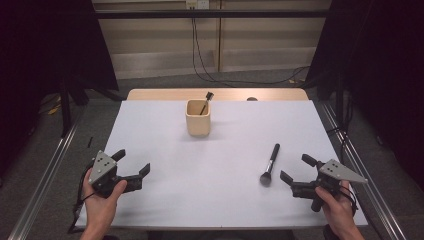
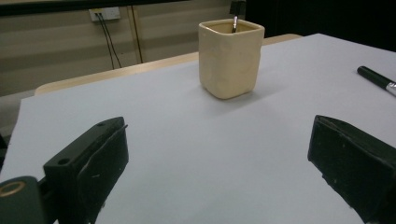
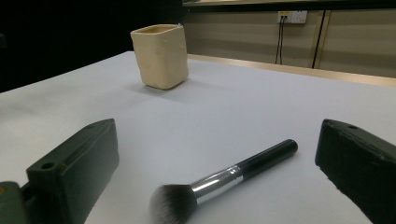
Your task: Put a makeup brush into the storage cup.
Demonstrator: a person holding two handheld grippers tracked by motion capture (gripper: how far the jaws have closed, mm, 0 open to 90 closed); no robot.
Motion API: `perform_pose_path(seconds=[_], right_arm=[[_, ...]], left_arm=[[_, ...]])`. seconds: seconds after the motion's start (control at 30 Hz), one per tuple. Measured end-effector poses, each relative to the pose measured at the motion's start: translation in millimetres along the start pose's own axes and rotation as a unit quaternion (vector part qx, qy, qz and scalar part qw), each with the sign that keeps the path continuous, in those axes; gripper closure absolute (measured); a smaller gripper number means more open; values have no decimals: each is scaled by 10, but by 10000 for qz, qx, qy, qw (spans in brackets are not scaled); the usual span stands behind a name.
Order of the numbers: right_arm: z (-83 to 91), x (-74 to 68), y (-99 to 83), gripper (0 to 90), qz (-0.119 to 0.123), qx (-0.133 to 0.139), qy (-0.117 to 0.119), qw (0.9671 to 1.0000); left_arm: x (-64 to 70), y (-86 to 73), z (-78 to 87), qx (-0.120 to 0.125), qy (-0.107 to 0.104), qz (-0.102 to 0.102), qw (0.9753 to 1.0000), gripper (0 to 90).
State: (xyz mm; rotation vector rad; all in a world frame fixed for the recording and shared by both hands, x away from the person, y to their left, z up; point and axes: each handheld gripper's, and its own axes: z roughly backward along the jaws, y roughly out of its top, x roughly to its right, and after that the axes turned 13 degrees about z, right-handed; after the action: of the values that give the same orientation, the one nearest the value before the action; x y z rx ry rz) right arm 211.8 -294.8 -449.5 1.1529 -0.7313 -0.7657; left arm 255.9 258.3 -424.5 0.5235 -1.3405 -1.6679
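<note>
Right tongs (image 1: 296, 176) sit open, just beside the makeup brush (image 1: 270, 164) on the desk (image 1: 160, 130); its bristle head points at them, handle running away toward the cup (image 1: 198, 118). Left tongs (image 1: 133, 163), also open and empty, are well apart

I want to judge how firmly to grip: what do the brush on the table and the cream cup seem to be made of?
Brush: glossy black handle, probably plastic or lacquered wood; shiny silver collar, likely metal; soft dark bristles with pale tips. Cup: matte cream walls, slightly uneven with rounded corners, which suggests unglazed ceramic or perhaps a cast resin.
</note>
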Motion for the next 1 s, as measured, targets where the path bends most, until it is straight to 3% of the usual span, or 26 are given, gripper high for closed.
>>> perform_pose_path(seconds=[0.2,0.43,0.67,1.0], right_arm=[[0,-2,1,0,8,10,0,10000],[21,-4,2,0,70,21,19,10000],[34,6,1,0,44,65,11,10000],[14,5,4,0,85,30,56,9999]], left_arm=[[88,-78,118,-23,-13,15,10000,46],[158,-157,131,-61,7,-3,10000,46],[106,-133,133,27,140,21,9999,42],[60,-115,82,58,153,-47,9999,37]])
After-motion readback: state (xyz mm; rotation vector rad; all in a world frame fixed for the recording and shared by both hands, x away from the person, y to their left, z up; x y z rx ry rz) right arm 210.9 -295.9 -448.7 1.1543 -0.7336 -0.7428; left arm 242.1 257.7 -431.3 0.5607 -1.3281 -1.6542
